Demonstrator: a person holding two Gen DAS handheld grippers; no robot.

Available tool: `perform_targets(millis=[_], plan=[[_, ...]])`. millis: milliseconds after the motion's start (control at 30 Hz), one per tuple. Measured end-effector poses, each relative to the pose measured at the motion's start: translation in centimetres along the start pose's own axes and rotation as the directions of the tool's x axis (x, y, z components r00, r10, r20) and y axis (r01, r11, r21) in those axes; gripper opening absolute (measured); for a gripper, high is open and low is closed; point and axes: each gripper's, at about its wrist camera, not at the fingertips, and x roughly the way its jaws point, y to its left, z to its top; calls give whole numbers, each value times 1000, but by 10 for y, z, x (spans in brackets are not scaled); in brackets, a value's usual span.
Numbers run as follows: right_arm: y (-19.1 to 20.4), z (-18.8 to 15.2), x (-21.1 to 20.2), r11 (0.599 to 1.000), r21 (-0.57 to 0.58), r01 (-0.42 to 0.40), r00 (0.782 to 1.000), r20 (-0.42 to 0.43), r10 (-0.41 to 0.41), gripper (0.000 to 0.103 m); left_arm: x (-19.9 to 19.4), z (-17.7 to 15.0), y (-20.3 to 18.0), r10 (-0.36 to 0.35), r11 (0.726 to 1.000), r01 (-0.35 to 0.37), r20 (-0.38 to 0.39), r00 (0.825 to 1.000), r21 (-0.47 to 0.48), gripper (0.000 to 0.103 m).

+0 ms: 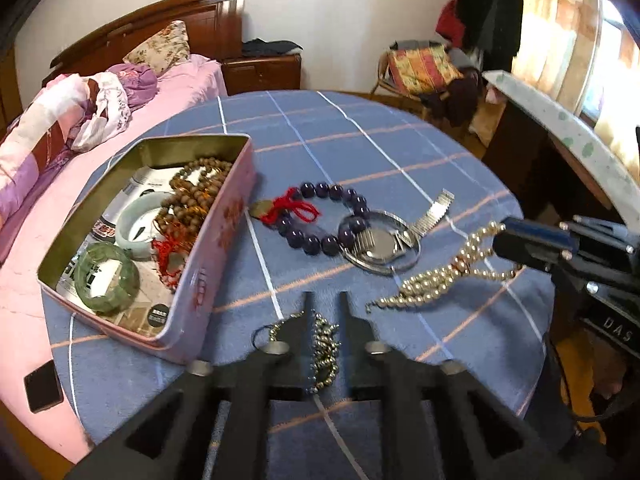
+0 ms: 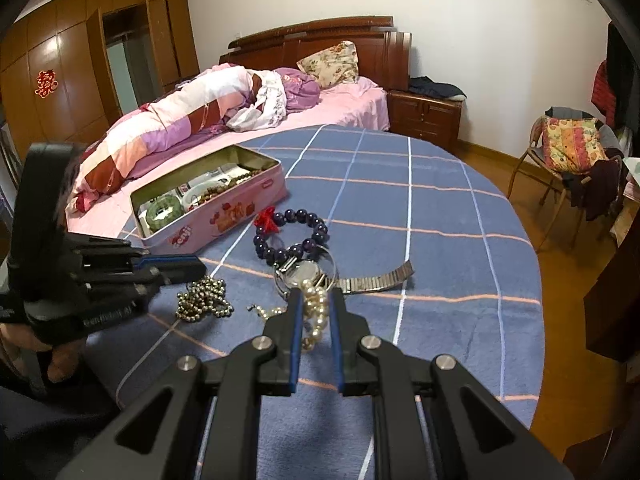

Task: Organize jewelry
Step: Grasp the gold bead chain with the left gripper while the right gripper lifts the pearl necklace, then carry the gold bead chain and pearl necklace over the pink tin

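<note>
- Left wrist view: we are holding our left gripper [image 1: 325, 300] parted around the metal bead chain [image 1: 324, 350] on the table [image 1: 360, 140], beside the pink tin [image 1: 218, 248].
- Right wrist view: our right gripper [image 2: 316, 296] is pinching the pearl necklace [image 2: 316, 312] near the watch [image 2: 306, 270].

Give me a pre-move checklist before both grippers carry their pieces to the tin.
1. Right gripper around white pearl necklace: ok, strands lie between the fingers.
2. Pearl necklace lifted off blue checked tablecloth: cannot tell.
3. Left gripper around silver ball-chain necklace: ok, chain lies between the fingers.
4. Left grip closed on chain: cannot tell.
5. Pink rectangular tin open, with room: ok.
6. Path to the tin: not ok for the right gripper, purple bead bracelet and metal-band watch lie between.
</note>
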Motion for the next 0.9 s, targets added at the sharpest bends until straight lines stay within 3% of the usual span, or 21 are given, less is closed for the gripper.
perform_targets(millis=[67,167,233,267,433,467,767,833,900], plan=[[-1,-1,1,1000,2,-2,1000,-5,2,15,0,-3,-1,22,1000,-22,8,1000,1,62],[-2,-3,1,1000,7,-7,1000,-10,7,15,2,-4,4,-15,1000,15,6,1000,-23,63],[-1,-4,2,1000,11,-13,1000,-14,13,15,10,-7,9,-1,999,0,-29,1000,-38,63],[0,-4,2,1000,10,-16,1000,-16,16,15,15,-9,11,-2,999,0,-49,999,-48,62],[3,-5,3,1000,10,-28,999,-22,29,15,23,-12,12,-18,999,14,-83,996,-50,26],[4,-5,3,1000,10,-29,999,-21,29,15,22,-13,12,-27,999,23,-82,996,-50,15],[11,8,-17,1000,0,-28,999,45,28,15,-22,6,12,-30,999,32,65,997,-36,12],[14,13,-21,1000,-8,-29,998,59,29,8,-38,13,14,-27,999,31,112,993,-33,12],[17,19,-24,999,-18,-31,997,76,32,8,-51,21,18,-26,999,31,147,989,-30,12]])
